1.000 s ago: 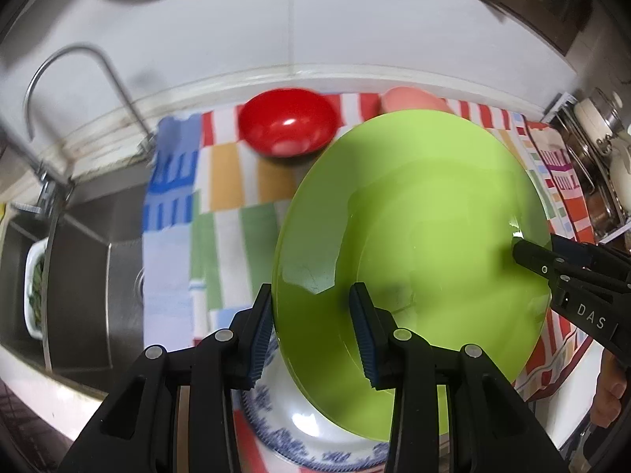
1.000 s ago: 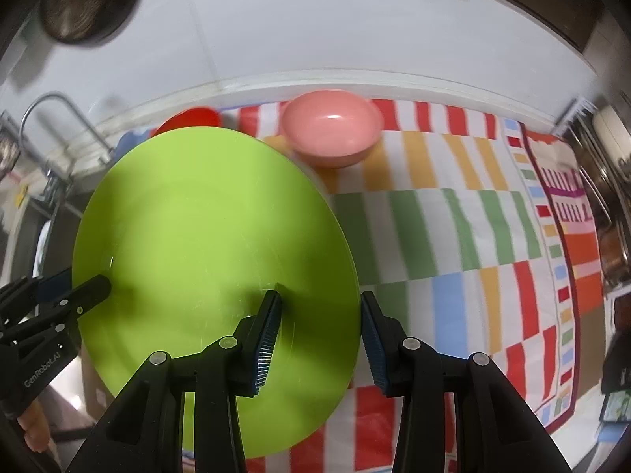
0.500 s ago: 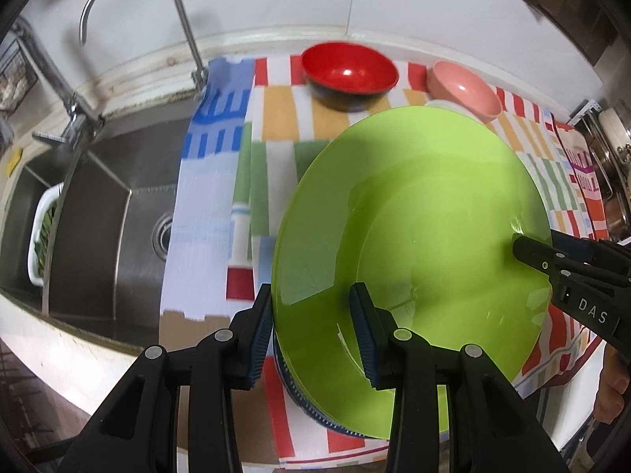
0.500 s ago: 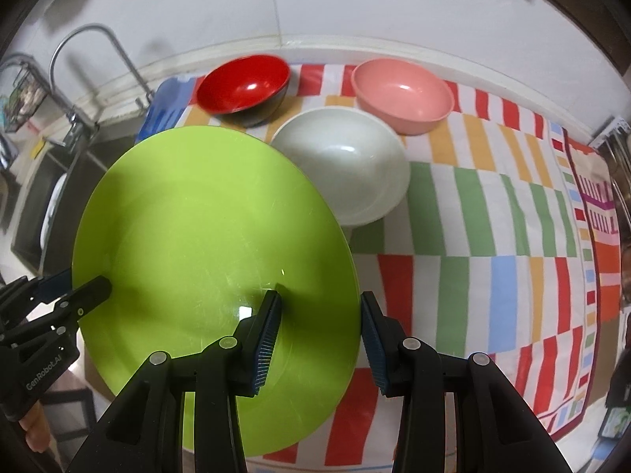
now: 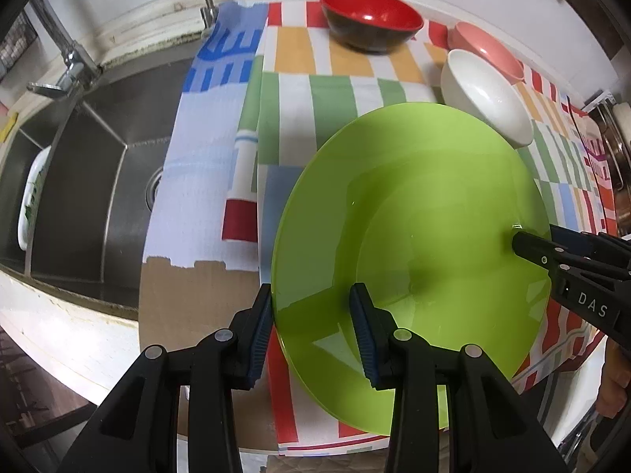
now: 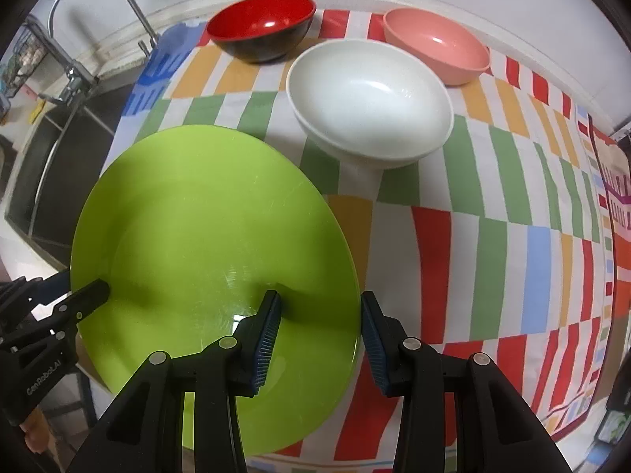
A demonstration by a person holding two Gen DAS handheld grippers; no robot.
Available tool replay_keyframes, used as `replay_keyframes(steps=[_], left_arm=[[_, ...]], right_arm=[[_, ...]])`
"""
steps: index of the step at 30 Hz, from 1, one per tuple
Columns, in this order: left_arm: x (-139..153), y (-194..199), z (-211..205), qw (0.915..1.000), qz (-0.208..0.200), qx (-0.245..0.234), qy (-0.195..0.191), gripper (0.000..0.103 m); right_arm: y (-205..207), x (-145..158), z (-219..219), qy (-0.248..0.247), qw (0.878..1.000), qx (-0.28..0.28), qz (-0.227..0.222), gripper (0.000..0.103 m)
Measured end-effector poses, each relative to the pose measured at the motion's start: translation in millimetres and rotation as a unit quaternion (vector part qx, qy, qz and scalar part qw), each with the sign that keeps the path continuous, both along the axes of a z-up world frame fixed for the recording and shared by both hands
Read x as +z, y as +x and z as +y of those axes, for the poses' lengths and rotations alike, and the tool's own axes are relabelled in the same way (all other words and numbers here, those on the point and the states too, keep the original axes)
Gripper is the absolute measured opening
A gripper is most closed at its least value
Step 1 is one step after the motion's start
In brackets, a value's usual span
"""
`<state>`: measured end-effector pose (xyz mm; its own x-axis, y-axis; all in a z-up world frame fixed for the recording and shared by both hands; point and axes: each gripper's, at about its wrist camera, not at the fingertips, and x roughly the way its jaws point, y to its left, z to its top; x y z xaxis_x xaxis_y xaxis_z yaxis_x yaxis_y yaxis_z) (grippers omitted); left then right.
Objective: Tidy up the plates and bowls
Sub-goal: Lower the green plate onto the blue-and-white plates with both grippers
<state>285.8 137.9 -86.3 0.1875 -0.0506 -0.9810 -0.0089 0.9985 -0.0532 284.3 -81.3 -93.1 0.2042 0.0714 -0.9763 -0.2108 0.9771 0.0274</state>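
Observation:
Both grippers carry a large lime-green plate (image 5: 414, 216) just above the striped cloth, near the counter's front edge. My left gripper (image 5: 311, 335) is shut on its left rim, one pad outside the edge and one on the inner face. At the opposite rim, my right gripper (image 6: 321, 331) is shut on the green plate (image 6: 197, 216) the same way. Each gripper's tip shows in the other's view. Behind the plate stand a red bowl (image 6: 260, 27), a white bowl (image 6: 366, 98) and a pink bowl (image 6: 437, 47), all upright. Whatever lies under the plate is hidden.
A steel sink (image 5: 86, 157) with a faucet (image 5: 205, 0) lies left of the cloth (image 6: 493, 216); a white dish with greens (image 5: 35, 197) sits in it. A metal rack (image 5: 615, 149) stands at the far right. Bare striped cloth spreads right of the plate.
Both grippers came down with the green plate and tipped further downward. The blue-and-white plate seen under it earlier is now covered. The white bowl has come into view.

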Motion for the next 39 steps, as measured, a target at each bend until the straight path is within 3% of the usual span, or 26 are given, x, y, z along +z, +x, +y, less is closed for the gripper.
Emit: replay_keyframes(steps=[10, 29, 33, 39], left_arm=[[-21, 1, 1, 0.9997, 0.024, -0.001, -0.001, 0.038], [-33, 6, -1, 0.9992, 0.038, -0.011, 0.000, 0.040], [-31, 5, -3, 0.9993, 0.033, -0.018, 0.002, 0.050], [-21, 5, -6, 0.9994, 0.006, -0.023, 0.023, 0.056]], right_arm=[[3, -19, 2, -0.007, 1.000, 0.002, 0.023, 0.042], [10, -31, 8, -0.020, 0.999, 0.006, 0.037, 0.042], [11, -32, 6, -0.018, 0.999, 0.006, 0.038, 0.043], [7, -26, 1, -0.022, 1.000, 0.005, 0.020, 0.043]])
